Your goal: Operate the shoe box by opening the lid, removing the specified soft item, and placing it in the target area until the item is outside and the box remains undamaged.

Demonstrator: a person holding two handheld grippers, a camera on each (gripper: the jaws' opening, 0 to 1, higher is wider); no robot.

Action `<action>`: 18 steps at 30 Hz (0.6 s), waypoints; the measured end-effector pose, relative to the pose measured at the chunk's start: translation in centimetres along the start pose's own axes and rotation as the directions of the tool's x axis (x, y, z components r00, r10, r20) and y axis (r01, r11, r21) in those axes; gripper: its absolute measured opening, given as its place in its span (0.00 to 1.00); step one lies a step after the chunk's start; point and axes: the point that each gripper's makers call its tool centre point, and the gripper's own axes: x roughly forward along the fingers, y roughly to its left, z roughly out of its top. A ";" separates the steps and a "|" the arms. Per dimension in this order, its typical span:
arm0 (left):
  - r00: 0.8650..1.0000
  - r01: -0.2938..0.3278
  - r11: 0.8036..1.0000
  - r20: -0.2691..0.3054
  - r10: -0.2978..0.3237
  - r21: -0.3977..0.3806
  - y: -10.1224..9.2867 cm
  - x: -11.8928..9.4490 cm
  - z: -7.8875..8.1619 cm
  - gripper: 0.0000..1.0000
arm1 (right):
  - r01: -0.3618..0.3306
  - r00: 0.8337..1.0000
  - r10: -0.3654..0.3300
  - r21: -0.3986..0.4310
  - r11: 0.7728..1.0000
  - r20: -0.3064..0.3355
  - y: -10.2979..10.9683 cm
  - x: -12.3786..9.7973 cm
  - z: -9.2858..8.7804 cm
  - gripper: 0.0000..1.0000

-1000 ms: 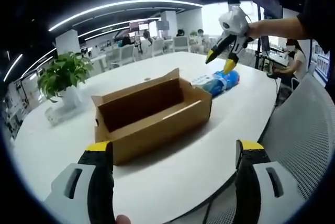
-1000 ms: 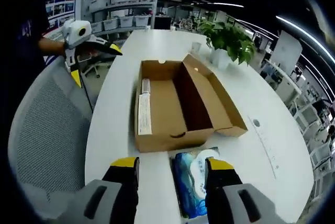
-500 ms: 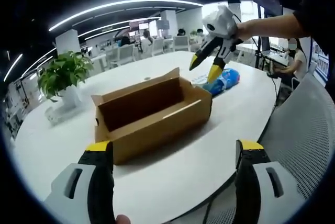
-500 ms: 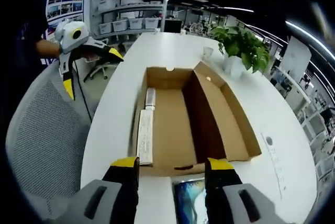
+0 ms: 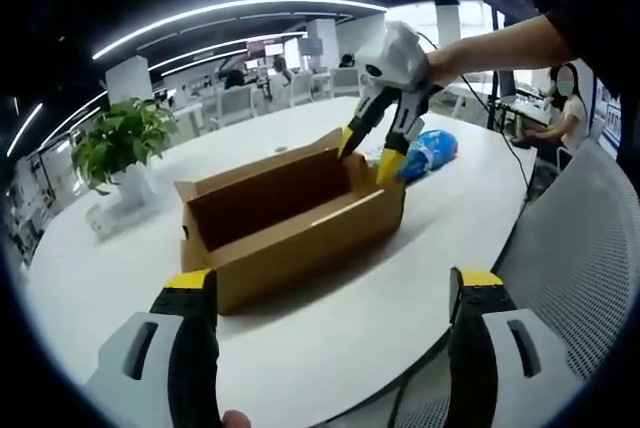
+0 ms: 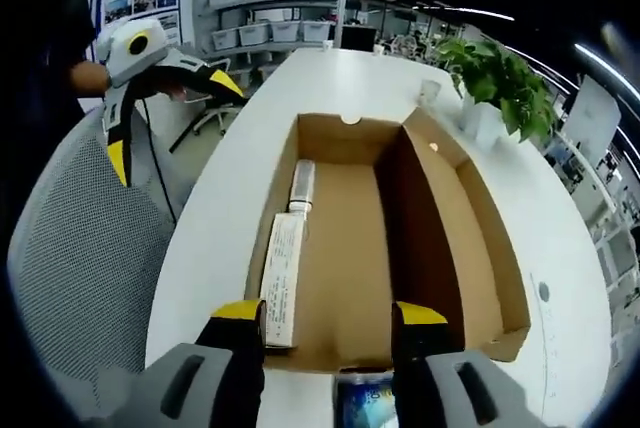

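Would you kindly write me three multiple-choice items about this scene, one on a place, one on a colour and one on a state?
1. Where does the blue soft pack lie?
A. On the white table beside the brown cardboard shoe box
B. Inside the box
C. On the mesh chair

2. What colour are the tips of the right claw?
A. Red
B. Yellow
C. Green

3. What state is the shoe box's lid in?
A. Taped shut
B. Torn off
C. Folded open

Answers: 1 A, the left gripper view shows the pack on the table just past the box's end. 2 B, both jaw tips are yellow. 3 C, the right gripper view looks straight into the box, with the lid lying open alongside.
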 end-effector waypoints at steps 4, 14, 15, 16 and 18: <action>1.000 0.006 1.000 -0.005 -0.006 0.005 -0.1 0.0 -0.1 0.96 | -0.042 0.999 0.041 -0.019 0.999 -0.033 0.5 1.1 -0.3 0.48; 1.000 -0.009 1.000 0.002 0.009 -0.008 0.3 -0.2 -0.1 0.95 | -0.092 0.995 0.093 0.028 0.995 -0.025 0.9 2.4 0.2 0.43; 1.000 -0.009 1.000 0.003 0.009 -0.009 0.3 -0.2 0.0 0.95 | -0.098 0.995 0.099 0.035 0.995 -0.027 1.0 2.5 0.1 0.43; 1.000 -0.009 1.000 0.003 0.009 -0.009 0.3 -0.2 0.0 0.95 | -0.108 0.994 0.109 0.040 0.993 -0.029 1.1 2.5 0.0 0.42; 1.000 -0.009 1.000 0.002 0.009 -0.008 0.3 -0.2 0.0 0.95 | -0.108 0.994 0.109 0.045 0.993 -0.023 1.1 2.5 0.1 0.42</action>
